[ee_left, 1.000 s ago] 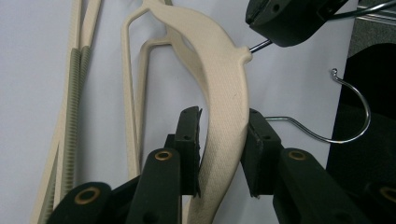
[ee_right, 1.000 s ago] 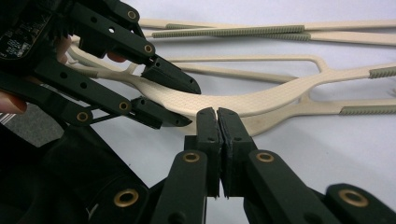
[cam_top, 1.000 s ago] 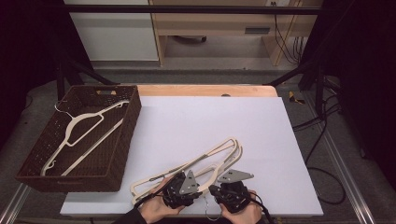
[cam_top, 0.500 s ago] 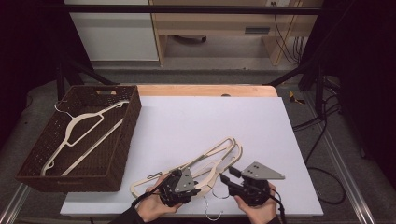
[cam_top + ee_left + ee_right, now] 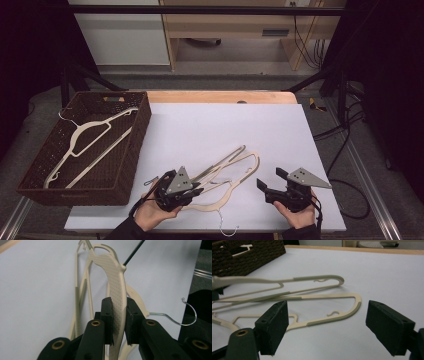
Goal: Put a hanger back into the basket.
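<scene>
**Left tool has the upper hanger; basket lies to its left**

- Two cream hangers sit stacked near the counter's front edge, left of centre. Long axes run diagonally, from front-left toward back-right.
- Left tool (image 5: 194, 191): jaws nearly shut, pads clamped on the textured shoulder of the upper hanger (image 5: 116, 285); they've just been closing on it. That hanger looks tilted up off the one under it.
- Lower hanger (image 5: 235, 182) lies flat on the counter (image 5: 280, 130), wire hook (image 5: 227, 231) pointing at the front edge.
- Right tool (image 5: 269, 183): jaws wide apart and empty, just been opening. It sits near the front edge, right of the hangers and clear of them, with the hangers' far ends (image 5: 352, 302) lying ahead of it, untouched.
- Wicker basket (image 5: 142, 135) stands at the counter's left edge with one hanger (image 5: 90, 145) already in it, lying roughly front to back.
- Left hand is the nearer one to the basket. My read: next move is lift, carry left, and swing the long axis round to match the basket's length.
</scene>
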Action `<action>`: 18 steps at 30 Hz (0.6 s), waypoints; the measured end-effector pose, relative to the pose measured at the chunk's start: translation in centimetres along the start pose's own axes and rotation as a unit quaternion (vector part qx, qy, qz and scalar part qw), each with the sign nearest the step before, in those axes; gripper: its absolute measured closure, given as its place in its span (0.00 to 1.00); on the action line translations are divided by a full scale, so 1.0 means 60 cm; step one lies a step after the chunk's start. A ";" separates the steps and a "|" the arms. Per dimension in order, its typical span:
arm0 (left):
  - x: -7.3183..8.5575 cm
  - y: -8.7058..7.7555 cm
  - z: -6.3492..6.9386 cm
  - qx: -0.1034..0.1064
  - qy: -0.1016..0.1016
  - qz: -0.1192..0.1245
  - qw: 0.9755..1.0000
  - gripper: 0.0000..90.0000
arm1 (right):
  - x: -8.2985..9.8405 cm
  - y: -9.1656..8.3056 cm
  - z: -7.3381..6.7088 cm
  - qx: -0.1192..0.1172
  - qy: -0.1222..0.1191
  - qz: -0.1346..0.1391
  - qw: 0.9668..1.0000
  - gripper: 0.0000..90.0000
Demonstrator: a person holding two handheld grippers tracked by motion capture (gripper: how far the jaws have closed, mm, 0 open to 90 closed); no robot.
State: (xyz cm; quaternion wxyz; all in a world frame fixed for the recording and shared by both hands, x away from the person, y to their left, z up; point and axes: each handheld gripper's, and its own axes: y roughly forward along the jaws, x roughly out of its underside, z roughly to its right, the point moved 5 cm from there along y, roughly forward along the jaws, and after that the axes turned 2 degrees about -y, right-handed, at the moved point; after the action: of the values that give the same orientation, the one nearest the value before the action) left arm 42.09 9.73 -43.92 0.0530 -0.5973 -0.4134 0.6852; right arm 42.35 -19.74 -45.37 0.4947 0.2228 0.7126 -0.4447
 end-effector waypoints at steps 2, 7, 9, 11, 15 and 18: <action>0.000 -0.006 -0.009 -0.008 -0.007 0.004 1.000 0.90 | 0.006 0.003 0.004 0.005 0.001 -0.004 1.000 0.19; 0.001 -0.023 -0.040 -0.035 -0.033 0.014 0.999 0.93 | 0.009 0.004 0.007 0.010 0.002 -0.008 1.000 0.16; 0.002 -0.025 -0.045 -0.038 -0.037 0.016 0.998 0.94 | 0.009 0.004 0.008 0.011 0.002 -0.008 1.000 0.16; 0.005 -0.032 -0.062 -0.051 -0.052 0.020 0.997 0.95 | 0.010 0.004 0.011 0.011 0.001 -0.009 1.000 0.15; 0.009 -0.036 -0.077 -0.051 -0.070 0.029 0.996 0.95 | 0.010 0.003 0.012 0.008 -0.002 -0.004 1.000 0.14; 0.010 -0.042 -0.083 -0.044 -0.088 0.044 0.994 0.95 | 0.009 0.002 0.011 0.007 -0.002 -0.003 1.000 0.11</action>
State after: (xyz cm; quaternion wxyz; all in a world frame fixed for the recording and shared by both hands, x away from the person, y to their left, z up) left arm 45.16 14.23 -42.51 -0.0399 -0.5543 -0.4195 0.7178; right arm 42.54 -20.35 -46.01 0.4930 0.2228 0.7094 -0.4517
